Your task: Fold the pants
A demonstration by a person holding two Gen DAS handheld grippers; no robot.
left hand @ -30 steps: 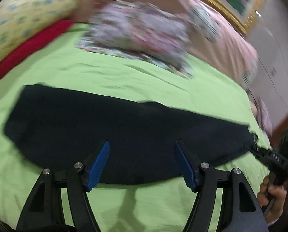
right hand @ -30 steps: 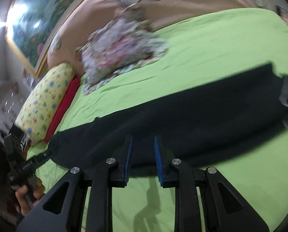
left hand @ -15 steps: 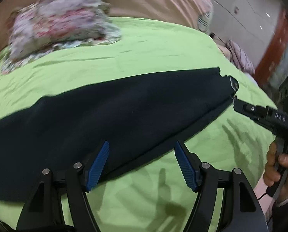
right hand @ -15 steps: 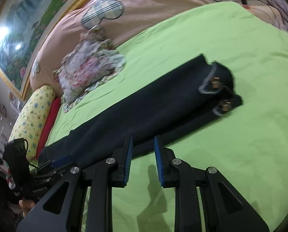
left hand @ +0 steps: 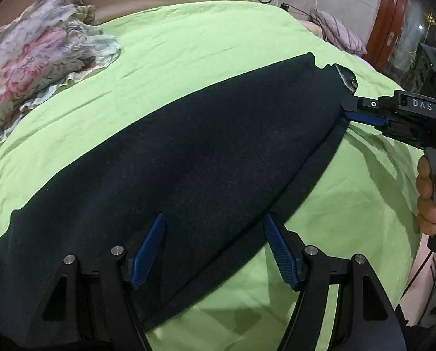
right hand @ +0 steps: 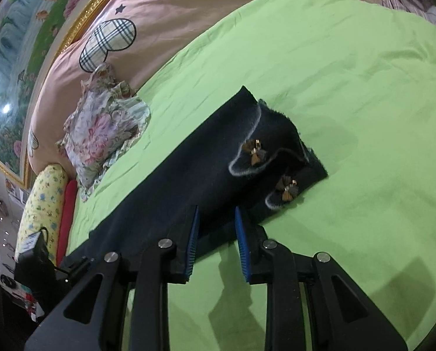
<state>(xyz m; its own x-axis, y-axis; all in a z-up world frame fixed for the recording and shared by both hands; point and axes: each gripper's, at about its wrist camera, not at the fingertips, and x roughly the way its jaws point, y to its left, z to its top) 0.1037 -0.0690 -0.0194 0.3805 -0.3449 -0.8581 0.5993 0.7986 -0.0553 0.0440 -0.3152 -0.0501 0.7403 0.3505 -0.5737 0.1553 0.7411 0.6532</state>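
Pants (left hand: 188, 152) flat on green sheet (left hand: 218, 35) — left tool (left hand: 215, 251) spread, right tool (right hand: 216, 245) narrowly parted

The bed (left hand: 218, 38) wears a lime-green sheet (right hand: 349, 67), lightly creased. Dark pants (left hand: 188, 152) lie flat on it in a long band, reaching from beneath the left jaws out ahead and to their right; the cuffed ends rest just ahead of the right jaws. A floral cloth (right hand: 101, 134) sits crumpled far ahead and left of both sets of jaws. Left of it lie a yellow pillow (right hand: 39, 204) and a red one (right hand: 67, 216), touching.
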